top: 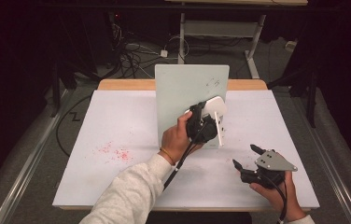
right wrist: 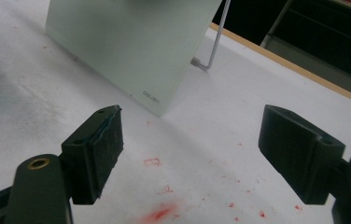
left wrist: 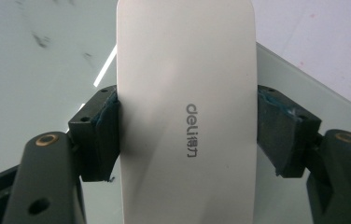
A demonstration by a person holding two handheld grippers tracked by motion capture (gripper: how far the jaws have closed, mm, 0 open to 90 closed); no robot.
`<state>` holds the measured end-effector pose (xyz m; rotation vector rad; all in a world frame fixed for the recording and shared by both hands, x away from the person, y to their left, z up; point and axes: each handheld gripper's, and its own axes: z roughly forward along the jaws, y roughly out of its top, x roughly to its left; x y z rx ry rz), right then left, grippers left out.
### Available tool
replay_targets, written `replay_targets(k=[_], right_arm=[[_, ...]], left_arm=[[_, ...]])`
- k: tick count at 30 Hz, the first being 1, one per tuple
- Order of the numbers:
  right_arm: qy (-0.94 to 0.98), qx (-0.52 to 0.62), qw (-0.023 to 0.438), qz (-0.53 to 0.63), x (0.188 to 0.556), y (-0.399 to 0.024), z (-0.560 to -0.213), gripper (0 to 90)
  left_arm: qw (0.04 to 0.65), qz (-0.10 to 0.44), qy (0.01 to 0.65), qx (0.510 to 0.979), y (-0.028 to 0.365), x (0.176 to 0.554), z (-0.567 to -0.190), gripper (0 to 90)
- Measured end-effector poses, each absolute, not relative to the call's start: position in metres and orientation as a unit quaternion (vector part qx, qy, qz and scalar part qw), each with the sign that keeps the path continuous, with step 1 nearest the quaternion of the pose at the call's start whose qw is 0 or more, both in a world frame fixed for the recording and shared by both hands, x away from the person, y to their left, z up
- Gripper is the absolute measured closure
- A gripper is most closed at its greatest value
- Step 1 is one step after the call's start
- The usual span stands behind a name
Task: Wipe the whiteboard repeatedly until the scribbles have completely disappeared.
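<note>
high view: a white-topped table (top: 117,121) with a wooden far edge carries a pale green whiteboard (top: 183,88) standing upright on a thin metal leg (top: 217,128), near the middle of the far half. the left gripper (top: 206,116), gripped by the person's left hand (top: 176,140) whose grey sleeve (top: 127,196) enters from the bottom edge, is held against the lower right part of the board face and is clamped on a white eraser (top: 214,108), which lies against the board. the right gripper (top: 246,156), in the right hand (top: 276,191), rests low over the near right part of the table, well apart from the board, with its jaws spread and nothing between them. a scatter of red specks (top: 113,151) marks the tabletop at near left. left gripper view: the two black jaws press on the long sides of the white eraser (left wrist: 185,112), a rounded oblong with grey lettering on its back, which rises from the bottom edge up past the top of the picture; behind it is the pale board surface (left wrist: 33,70) with faint dark smudges. right gripper view: the jaws stand wide apart over bare tabletop (right wrist: 201,140) dotted with red marks (right wrist: 159,212); beyond them the whiteboard (right wrist: 127,42) leans on its wire leg (right wrist: 215,44), its lower corner touching the table, and the wooden table edge (right wrist: 295,70) runs across at upper right.
</note>
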<state>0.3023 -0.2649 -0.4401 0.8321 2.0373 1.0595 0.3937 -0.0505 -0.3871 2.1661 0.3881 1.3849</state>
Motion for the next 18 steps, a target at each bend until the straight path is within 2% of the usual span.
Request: replay_targets(k=[8,18], right_arm=[[0.781,0.316,0.347,0.412,0.3,-0.264,-0.439,22.8],[0.78,0.312,0.352,0.413,0.299,-0.263,-0.438,23.0]], left_arm=[[0.276,0.517,0.163,0.794,-0.051,0.407,-0.351,29.1],[0.292,0.525,0.177,0.78,-0.042,0.417,-0.328,29.1]])
